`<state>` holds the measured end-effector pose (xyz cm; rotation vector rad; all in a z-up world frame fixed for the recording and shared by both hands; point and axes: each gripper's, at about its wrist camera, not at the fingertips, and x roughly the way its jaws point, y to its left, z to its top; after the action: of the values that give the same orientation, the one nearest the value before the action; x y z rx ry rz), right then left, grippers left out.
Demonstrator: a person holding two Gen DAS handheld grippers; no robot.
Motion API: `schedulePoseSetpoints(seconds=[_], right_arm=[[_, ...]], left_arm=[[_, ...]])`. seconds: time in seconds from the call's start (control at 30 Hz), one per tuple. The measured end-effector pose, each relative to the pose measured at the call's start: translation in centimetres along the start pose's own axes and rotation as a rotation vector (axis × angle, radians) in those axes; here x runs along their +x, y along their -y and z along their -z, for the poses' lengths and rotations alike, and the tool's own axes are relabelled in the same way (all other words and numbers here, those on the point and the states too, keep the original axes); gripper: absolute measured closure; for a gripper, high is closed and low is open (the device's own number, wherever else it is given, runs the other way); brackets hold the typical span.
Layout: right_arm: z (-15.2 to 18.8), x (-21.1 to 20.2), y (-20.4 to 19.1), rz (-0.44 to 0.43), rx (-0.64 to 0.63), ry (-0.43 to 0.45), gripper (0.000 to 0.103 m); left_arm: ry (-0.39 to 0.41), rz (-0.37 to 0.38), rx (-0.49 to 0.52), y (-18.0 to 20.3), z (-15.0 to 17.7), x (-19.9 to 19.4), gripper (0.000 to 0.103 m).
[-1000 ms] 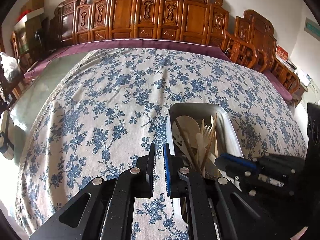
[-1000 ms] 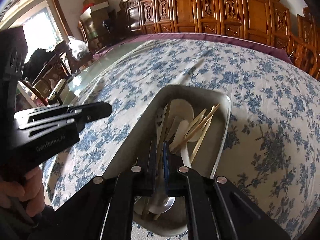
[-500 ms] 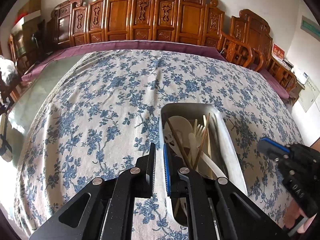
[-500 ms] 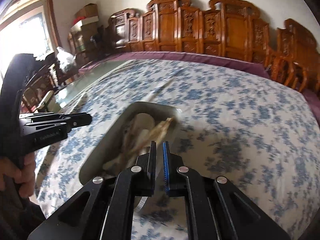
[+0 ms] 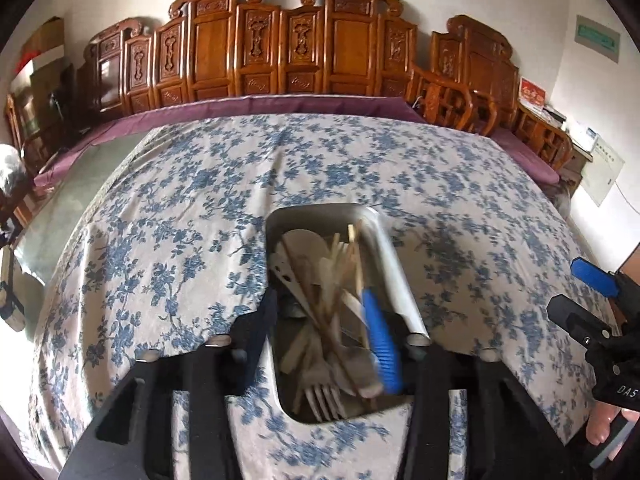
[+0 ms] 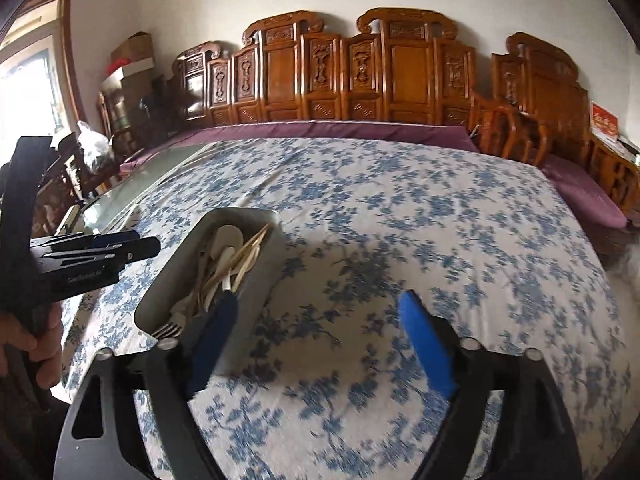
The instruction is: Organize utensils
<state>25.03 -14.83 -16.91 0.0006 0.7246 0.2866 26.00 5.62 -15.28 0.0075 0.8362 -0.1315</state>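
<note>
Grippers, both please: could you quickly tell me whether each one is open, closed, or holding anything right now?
Left gripper: open, jaws just opening, holding nothing, over the metal tray of utensils.
Right gripper: open wide, jaws just opening, empty, over the tablecloth.

- A home, it seems a living or dining room.
- Carved wooden chairs [image 5: 288, 44] line the wall.
- A floral tablecloth [image 6: 400, 208] covers the table.

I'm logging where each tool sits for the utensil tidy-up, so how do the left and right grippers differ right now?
The left gripper hangs over the metal tray, its view straight down on the fork and chopsticks; the right gripper is over bare floral tablecloth, with the tray at its left. The right gripper's jaws stand wider than the left's. Shared: both have just been opening, and both are open and empty.
</note>
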Motion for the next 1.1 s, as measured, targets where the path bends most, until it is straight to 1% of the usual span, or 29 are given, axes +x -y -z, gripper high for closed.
schedulePoseSetpoints(seconds=[0.03, 0.07, 0.17, 0.2, 0.23, 0.27, 0.37, 0.53, 0.63, 0.7, 0.9, 1.0, 1.1], right_arm=[[0.1, -0.6, 0.2, 0.008, 0.001, 0.004, 0.009], [0.3, -1.2, 0.4, 0.018, 0.002, 0.009, 0.007], [0.8, -3.0, 1.0, 0.028, 0.013, 0.019, 0.003], [1.0, -3.7, 1.3, 0.034, 0.019, 0.022, 0.003], [1.2, -4.2, 1.4, 0.037, 0.021, 0.024, 0.003], [1.3, -4.8, 1.5, 0.039, 0.024, 0.025, 0.003], [2.1, -6.7, 1.9, 0.051, 0.030, 0.029, 0.003], [3.0, -10.1, 2.2, 0.068, 0.041, 0.042, 0.003], [3.2, -12.3, 2.1, 0.083, 0.039, 0.065, 0.003], [3.1, -13.9, 1.9, 0.086, 0.039, 0.088, 0.003], [2.2, -19.7, 1.3, 0.097, 0.032, 0.194, 0.003], [1.8, -22.6, 0.9, 0.105, 0.028, 0.254, 0.003], [1.4, -24.6, 0.6, 0.106, 0.026, 0.292, 0.003]], left_arm=[[0.006, 0.001, 0.005, 0.5, 0.1, -0.4, 0.041], [0.008, 0.003, 0.009, 0.9, 0.3, -0.8, 0.039], [0.003, -0.002, 0.011, 2.1, 1.2, -2.1, 0.034], [0.004, -0.003, 0.011, 2.6, 1.5, -2.6, 0.020], [0.011, -0.002, 0.010, 2.9, 1.8, -3.2, 0.014], [0.018, -0.003, 0.010, 3.2, 2.0, -3.6, 0.011], [0.014, -0.003, 0.006, 4.1, 2.8, -5.0, 0.008], [0.015, -0.023, -0.009, 5.2, 4.2, -7.7, 0.008], [0.036, -0.029, -0.004, 6.0, 4.5, -10.0, 0.008], [0.070, -0.037, 0.002, 6.6, 4.4, -12.2, 0.008], [0.182, -0.048, -0.001, 7.7, 3.6, -18.5, 0.008], [0.220, -0.041, -0.010, 8.1, 3.5, -21.1, 0.008], [0.256, -0.043, -0.015, 8.3, 3.7, -23.1, 0.008]])
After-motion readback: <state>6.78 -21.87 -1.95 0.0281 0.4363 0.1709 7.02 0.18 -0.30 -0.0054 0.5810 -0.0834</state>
